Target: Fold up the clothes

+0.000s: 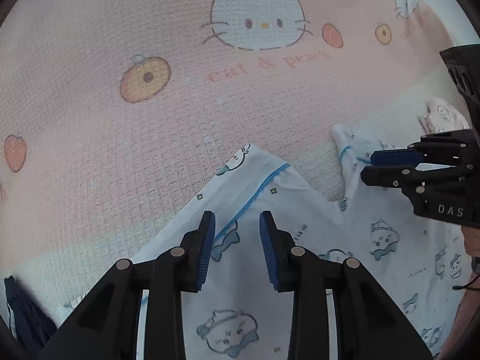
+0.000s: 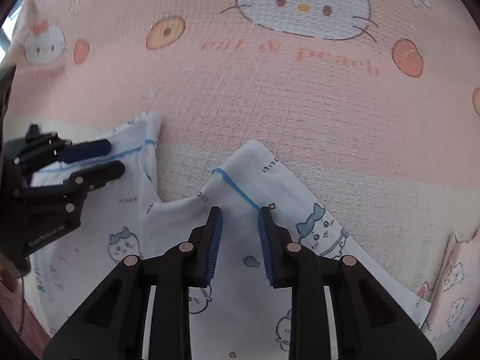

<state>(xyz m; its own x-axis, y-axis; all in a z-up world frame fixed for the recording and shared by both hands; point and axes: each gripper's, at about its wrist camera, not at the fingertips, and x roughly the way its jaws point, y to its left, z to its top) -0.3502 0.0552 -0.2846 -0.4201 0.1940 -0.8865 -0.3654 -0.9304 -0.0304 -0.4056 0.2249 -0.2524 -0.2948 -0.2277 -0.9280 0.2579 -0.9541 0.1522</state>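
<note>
Hovering unclenched over the white garment (image 1: pixel 300 210), both tools; dark cloth (image 1: pixel 24 315) left-view only

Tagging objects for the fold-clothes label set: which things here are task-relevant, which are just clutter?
Job:
white printed garment
left gripper, open
right gripper, open

Lying about:
pink cartoon bedsheet
pink printed cloth
dark cloth

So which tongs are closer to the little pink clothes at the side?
The right. The pink clothes lie just to the right of the right tongs; the left tongs are farther off, on the other side of the right ones.
</note>
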